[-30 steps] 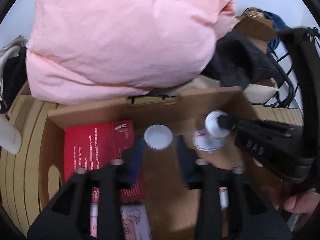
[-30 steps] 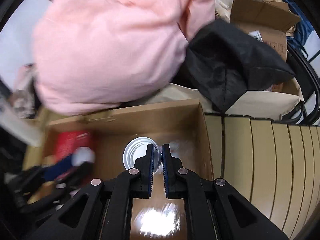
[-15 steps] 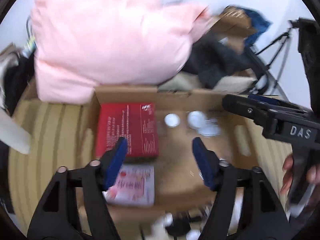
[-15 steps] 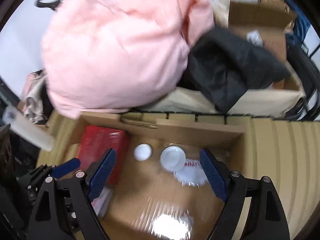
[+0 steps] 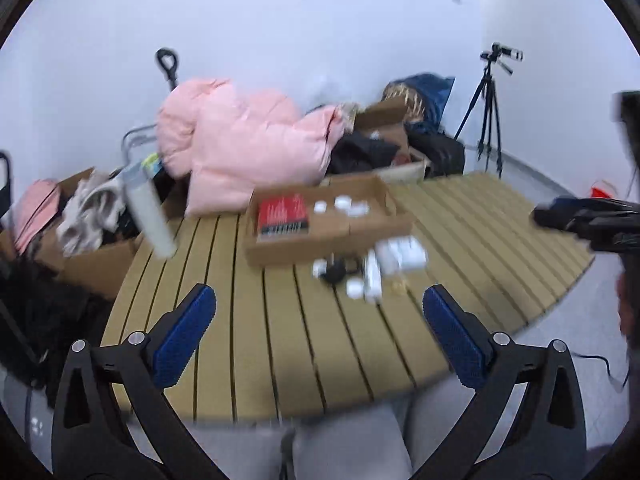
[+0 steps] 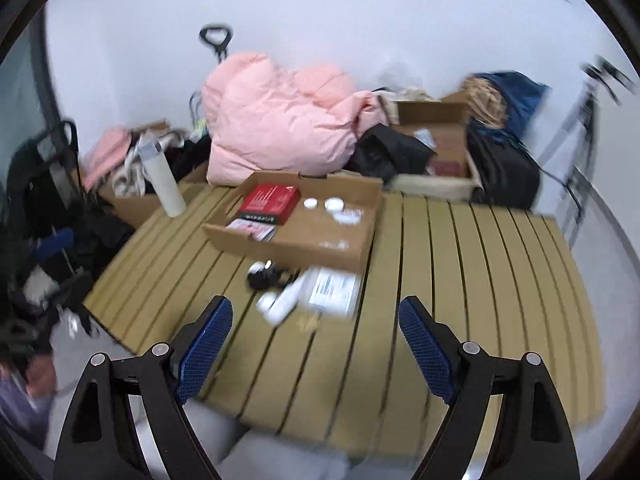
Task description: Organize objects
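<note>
An open cardboard box (image 6: 280, 240) (image 5: 320, 246) stands on the slatted wooden table (image 6: 460, 280) (image 5: 280, 340). Inside it lie a red box (image 6: 270, 199) (image 5: 282, 214), a pink-white packet (image 6: 250, 229) and small white round containers (image 6: 334, 203) (image 5: 342, 203). In front of the box lie loose items: a black object (image 6: 264, 276) (image 5: 334, 272), a white tube (image 6: 286, 300) (image 5: 372, 276) and a white packet (image 6: 334, 290) (image 5: 402, 254). My left gripper (image 5: 320, 320) and right gripper (image 6: 316, 332) are both open, empty and held back over the table's near edge. The right gripper shows at the right of the left wrist view (image 5: 580, 220).
A pink padded jacket (image 6: 280, 124) (image 5: 240, 144), black bags (image 6: 500, 172) and cardboard boxes (image 6: 436, 128) are piled behind the table. A white cylinder bottle (image 6: 164, 180) (image 5: 148, 208) stands at the table's left corner. A tripod (image 5: 486, 120) stands at the back right.
Both grippers have opened and pulled far back from the cardboard box to the table's near edge. The white containers they were at now lie in the box.
</note>
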Action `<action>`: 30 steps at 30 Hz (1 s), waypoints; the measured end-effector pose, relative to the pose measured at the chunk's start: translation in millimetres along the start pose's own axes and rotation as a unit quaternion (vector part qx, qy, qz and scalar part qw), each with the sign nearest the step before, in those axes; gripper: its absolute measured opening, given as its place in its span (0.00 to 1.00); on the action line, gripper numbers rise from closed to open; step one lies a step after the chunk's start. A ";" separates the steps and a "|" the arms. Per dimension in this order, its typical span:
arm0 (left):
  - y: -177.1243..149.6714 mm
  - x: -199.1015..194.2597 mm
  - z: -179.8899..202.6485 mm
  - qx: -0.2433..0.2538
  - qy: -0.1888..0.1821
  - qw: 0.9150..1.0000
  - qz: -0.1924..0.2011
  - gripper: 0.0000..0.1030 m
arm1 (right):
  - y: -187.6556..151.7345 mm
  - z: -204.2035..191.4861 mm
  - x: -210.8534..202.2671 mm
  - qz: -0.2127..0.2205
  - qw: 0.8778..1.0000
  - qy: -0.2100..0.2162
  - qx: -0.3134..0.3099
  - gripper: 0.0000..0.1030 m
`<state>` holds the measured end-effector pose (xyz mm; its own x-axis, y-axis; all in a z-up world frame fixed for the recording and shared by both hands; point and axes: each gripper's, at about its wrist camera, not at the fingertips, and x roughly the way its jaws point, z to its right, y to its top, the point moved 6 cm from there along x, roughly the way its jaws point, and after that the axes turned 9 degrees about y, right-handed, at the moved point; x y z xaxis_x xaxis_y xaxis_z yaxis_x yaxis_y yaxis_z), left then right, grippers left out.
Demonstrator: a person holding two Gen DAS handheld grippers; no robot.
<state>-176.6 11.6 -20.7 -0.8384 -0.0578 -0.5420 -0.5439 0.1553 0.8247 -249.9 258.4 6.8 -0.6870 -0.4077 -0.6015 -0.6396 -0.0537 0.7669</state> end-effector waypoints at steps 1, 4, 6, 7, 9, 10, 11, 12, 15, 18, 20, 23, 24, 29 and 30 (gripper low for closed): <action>-13.7 -8.7 3.3 -0.007 0.005 1.000 -0.002 1.00 | -12.9 -5.8 -18.2 0.032 0.999 -0.010 0.014 0.86; -51.2 -23.3 4.7 -0.044 0.001 0.999 -0.020 1.00 | -68.3 -37.3 -39.3 0.081 0.996 0.019 0.025 0.95; -64.5 -20.5 6.6 -0.057 -0.014 0.997 -0.039 1.00 | -111.0 -48.6 -9.9 -0.017 0.998 0.039 0.047 0.96; -68.9 -14.9 8.9 -0.057 -0.028 0.996 -0.058 1.00 | -125.5 -51.6 -2.3 -0.034 0.997 0.040 0.057 0.96; -70.8 -12.3 8.4 -0.055 -0.033 0.996 -0.068 1.00 | -132.3 -60.0 2.0 -0.042 0.997 0.040 0.050 0.96; -69.7 -11.0 6.2 -0.055 -0.027 0.996 -0.064 1.00 | -132.0 -64.8 1.2 -0.043 0.997 0.043 0.043 0.96; -70.9 -11.3 5.9 -0.055 -0.023 0.996 -0.062 1.00 | -129.6 -69.6 -0.7 -0.038 0.998 0.046 0.034 0.96; -72.6 -11.4 4.8 -0.056 -0.022 0.996 -0.062 1.00 | -127.3 -71.2 -2.6 -0.033 0.998 0.046 0.032 0.97; -80.6 -7.4 6.7 -0.059 -0.040 0.995 -0.073 1.00 | -127.5 -69.3 1.4 -0.040 0.997 0.048 0.043 0.97; -82.6 -5.4 6.3 -0.068 -0.062 0.994 -0.066 1.00 | -140.5 -71.0 10.8 -0.069 0.994 0.052 0.070 0.97; -82.4 -1.1 6.2 -0.064 -0.058 0.994 -0.066 1.00 | -148.9 -71.0 9.3 -0.063 0.992 0.067 0.087 0.97; -78.7 14.8 4.6 -0.060 -0.040 0.995 -0.066 1.00 | -145.9 -65.3 20.3 -0.068 0.993 0.063 0.078 0.97; -75.9 23.7 3.9 -0.066 -0.044 0.995 -0.065 1.00 | -143.9 -62.2 26.0 -0.070 0.993 0.060 0.071 0.97; -54.0 74.0 16.2 -0.049 -0.067 0.995 -0.051 0.95 | -127.8 -35.1 80.1 -0.118 0.991 0.040 0.053 0.96; -49.4 87.6 17.8 -0.044 -0.061 0.996 -0.052 0.93 | -120.2 -30.5 90.4 -0.109 0.992 0.035 0.042 0.95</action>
<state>-222.5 16.5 -111.8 -0.7693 0.0519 -0.6368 -0.6335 0.0679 0.7708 -224.5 200.2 -133.0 -0.5049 -0.4568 -0.7324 -0.7995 -0.0723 0.5963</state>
